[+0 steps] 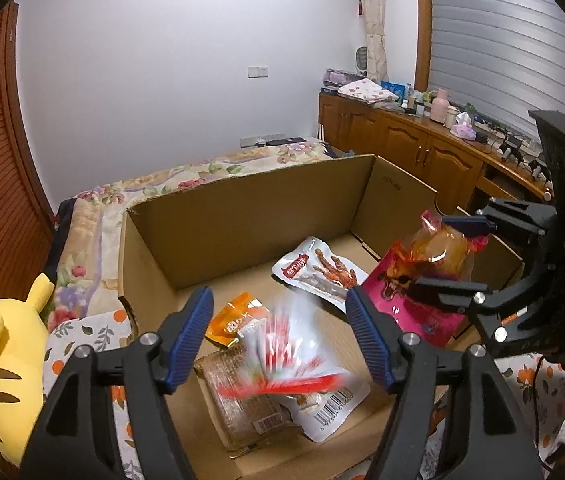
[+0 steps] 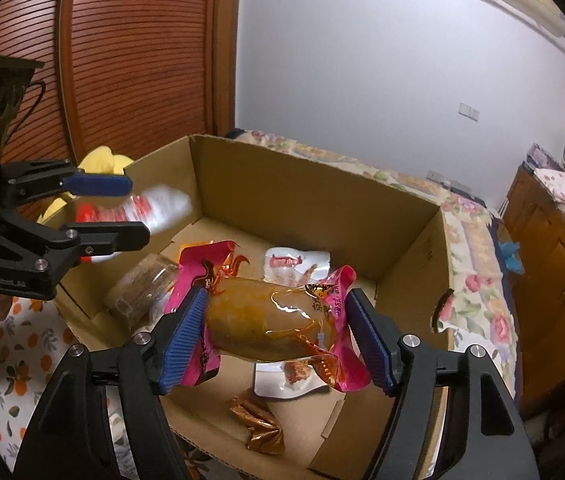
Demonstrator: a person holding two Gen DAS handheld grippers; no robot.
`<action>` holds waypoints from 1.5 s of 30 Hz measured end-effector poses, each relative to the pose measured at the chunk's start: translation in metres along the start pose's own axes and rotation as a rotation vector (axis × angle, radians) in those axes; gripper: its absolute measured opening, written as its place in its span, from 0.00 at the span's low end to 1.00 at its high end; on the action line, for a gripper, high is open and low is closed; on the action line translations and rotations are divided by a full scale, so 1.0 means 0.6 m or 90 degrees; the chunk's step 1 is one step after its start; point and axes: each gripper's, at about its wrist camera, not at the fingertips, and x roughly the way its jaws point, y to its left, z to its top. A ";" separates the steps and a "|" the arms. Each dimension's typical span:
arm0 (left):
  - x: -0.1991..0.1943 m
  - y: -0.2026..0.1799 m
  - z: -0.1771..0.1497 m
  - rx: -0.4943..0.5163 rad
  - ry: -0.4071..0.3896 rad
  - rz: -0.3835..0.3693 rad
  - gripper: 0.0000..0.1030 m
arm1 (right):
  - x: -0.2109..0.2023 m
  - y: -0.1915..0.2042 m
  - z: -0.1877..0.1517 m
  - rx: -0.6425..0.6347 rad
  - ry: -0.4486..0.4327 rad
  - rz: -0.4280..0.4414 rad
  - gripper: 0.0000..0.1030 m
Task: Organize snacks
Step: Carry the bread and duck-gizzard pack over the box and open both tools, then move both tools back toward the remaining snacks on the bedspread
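An open cardboard box [image 1: 242, 216] sits on a bed. My left gripper [image 1: 278, 336] is open over the box; a red-and-white snack packet [image 1: 286, 356] is blurred between and below its fingers, apart from the pads. In the right wrist view this packet [image 2: 150, 210] sits between the left gripper's fingers [image 2: 98, 185]. My right gripper [image 2: 278, 340] is shut on a pink packet with an orange-brown snack [image 2: 266, 320], held above the box [image 2: 322, 200]; it also shows in the left wrist view [image 1: 438, 256]. Inside the box lie a white chicken-feet packet [image 1: 318, 272], an orange packet [image 1: 234, 320] and a brown biscuit pack [image 1: 242, 396].
A yellow plush toy [image 1: 6, 360] lies left of the box. A floral bedspread [image 1: 130, 196] runs behind it. A wooden cabinet [image 1: 410, 140] with clutter stands at the right. A copper-foil wrapper [image 2: 258, 424] lies on the box floor. A wooden slatted door [image 2: 138, 52] is on the left.
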 end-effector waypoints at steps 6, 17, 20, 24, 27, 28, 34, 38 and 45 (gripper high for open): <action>-0.004 0.004 -0.006 -0.005 -0.005 -0.001 0.68 | 0.007 0.004 0.000 0.001 0.002 0.002 0.75; -0.048 -0.006 -0.019 -0.010 -0.025 -0.003 0.72 | -0.050 0.006 0.009 0.019 -0.025 -0.003 0.75; -0.074 -0.014 -0.025 -0.007 -0.037 -0.001 0.74 | -0.084 0.014 0.009 0.018 -0.039 -0.009 0.75; -0.104 -0.027 -0.031 -0.006 -0.045 -0.001 0.78 | -0.134 0.029 0.005 0.014 -0.056 -0.020 0.75; -0.123 -0.040 -0.040 -0.001 -0.046 -0.005 0.78 | -0.171 0.040 -0.001 0.012 -0.070 -0.031 0.75; -0.130 -0.046 -0.044 0.000 -0.047 -0.007 0.78 | -0.186 0.044 -0.004 0.012 -0.075 -0.035 0.75; -0.157 -0.076 -0.073 0.006 -0.044 -0.016 0.79 | -0.247 0.061 -0.031 0.013 -0.088 -0.047 0.75; -0.169 -0.094 -0.099 0.011 -0.036 -0.020 0.79 | -0.273 0.074 -0.062 0.019 -0.083 -0.045 0.75; -0.177 -0.114 -0.145 0.013 -0.014 -0.029 0.79 | -0.289 0.092 -0.133 0.045 -0.054 -0.035 0.75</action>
